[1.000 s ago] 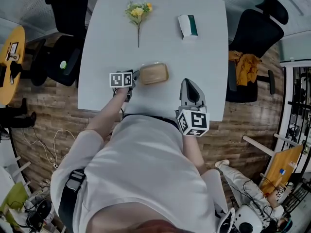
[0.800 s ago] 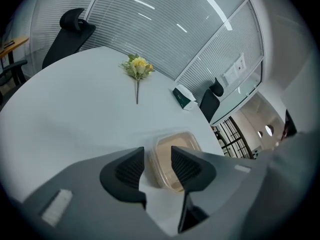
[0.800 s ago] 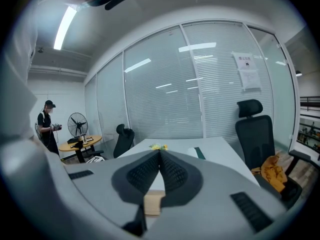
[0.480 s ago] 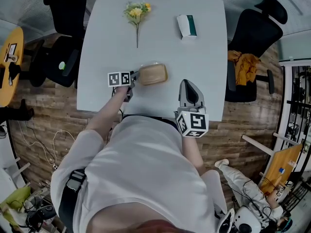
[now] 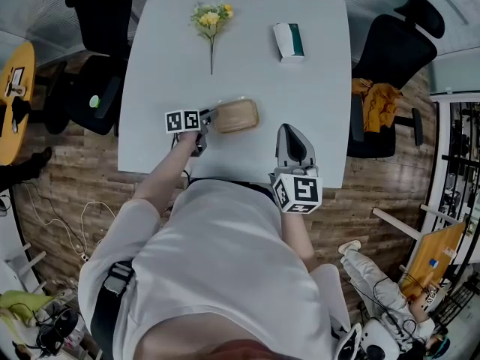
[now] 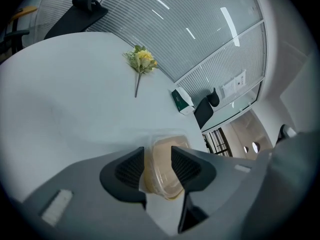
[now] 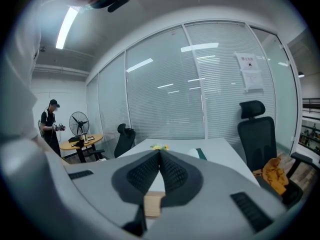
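A clear plastic container [image 5: 235, 115] with tan contents sits near the front of the white table [image 5: 315, 103]. My left gripper [image 5: 206, 118] reaches it from the left. In the left gripper view its jaws [image 6: 158, 154] are shut on the container's [image 6: 161, 171] near end, which looks tipped up off the tabletop. My right gripper [image 5: 289, 130] hovers over the table's front right edge, apart from the container. In the right gripper view its jaws [image 7: 160, 151] are shut together with nothing between them.
A yellow flower sprig [image 5: 211, 17] and a white-and-green tissue box [image 5: 289, 39] lie at the table's far side. Black office chairs stand at the right [image 5: 397, 47] and left [image 5: 101, 6]; the right one carries an orange cloth [image 5: 379, 100]. Glass walls stand beyond.
The left gripper has tilted and slid a little farther onto the container, whose near end now sits deeper between the jaws. The right gripper has stayed still.
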Available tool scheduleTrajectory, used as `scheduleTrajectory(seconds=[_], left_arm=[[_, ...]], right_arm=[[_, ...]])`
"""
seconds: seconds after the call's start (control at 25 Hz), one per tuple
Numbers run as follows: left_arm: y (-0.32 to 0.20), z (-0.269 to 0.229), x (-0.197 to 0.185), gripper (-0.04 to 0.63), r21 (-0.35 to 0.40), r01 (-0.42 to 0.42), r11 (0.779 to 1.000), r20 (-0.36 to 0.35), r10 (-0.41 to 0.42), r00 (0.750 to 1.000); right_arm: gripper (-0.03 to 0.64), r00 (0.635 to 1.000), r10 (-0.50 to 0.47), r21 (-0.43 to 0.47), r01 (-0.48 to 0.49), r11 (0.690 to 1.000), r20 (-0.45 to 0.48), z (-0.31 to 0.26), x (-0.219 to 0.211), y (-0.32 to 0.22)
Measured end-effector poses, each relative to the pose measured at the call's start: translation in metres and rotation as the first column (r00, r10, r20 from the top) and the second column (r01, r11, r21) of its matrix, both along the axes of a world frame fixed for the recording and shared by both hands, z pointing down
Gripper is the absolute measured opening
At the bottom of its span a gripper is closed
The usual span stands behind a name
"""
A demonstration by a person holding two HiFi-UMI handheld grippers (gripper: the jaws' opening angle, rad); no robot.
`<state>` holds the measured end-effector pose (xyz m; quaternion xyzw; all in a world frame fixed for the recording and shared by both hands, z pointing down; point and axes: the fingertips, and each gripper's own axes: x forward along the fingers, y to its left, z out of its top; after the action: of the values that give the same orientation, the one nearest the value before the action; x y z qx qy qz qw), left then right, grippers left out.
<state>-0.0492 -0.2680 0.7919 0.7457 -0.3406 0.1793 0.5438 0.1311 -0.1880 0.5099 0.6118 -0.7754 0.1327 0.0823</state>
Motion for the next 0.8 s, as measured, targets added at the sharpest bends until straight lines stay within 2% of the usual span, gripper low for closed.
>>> scheduleTrajectory(seconds=[0.36, 0.48, 0.6, 0.8], left_arm=[[0.0035, 0.0074, 0.0056, 0.178, -0.080, 0.027, 0.996, -0.121, -0.036, 0.992], [0.0066, 0.0108, 0.0060, 0.175, -0.092, 0.011, 0.996, -0.134, -0.023, 0.991], [0.0057, 0.0098, 0.0053, 0.129, -0.091, 0.012, 0.996, -0.142, -0.025, 0.989], [0.0066, 0.0085, 0.0032, 0.115, -0.098, 0.022, 0.995, -0.163, -0.038, 0.986]], right_arm=[[0.008, 1.000, -0.002, -0.012, 0.002, 1.000, -0.003, 0.0022, -0.0006, -0.0014], [0.008, 1.000, -0.004, -0.013, 0.004, 1.000, 0.000, 0.0028, -0.0022, -0.0028], [0.008, 1.000, -0.010, -0.011, 0.010, 1.000, 0.000, 0.0011, -0.0046, -0.0061], [0.008, 1.000, -0.021, -0.008, 0.021, 1.000, 0.001, 0.0018, -0.0080, -0.0041]])
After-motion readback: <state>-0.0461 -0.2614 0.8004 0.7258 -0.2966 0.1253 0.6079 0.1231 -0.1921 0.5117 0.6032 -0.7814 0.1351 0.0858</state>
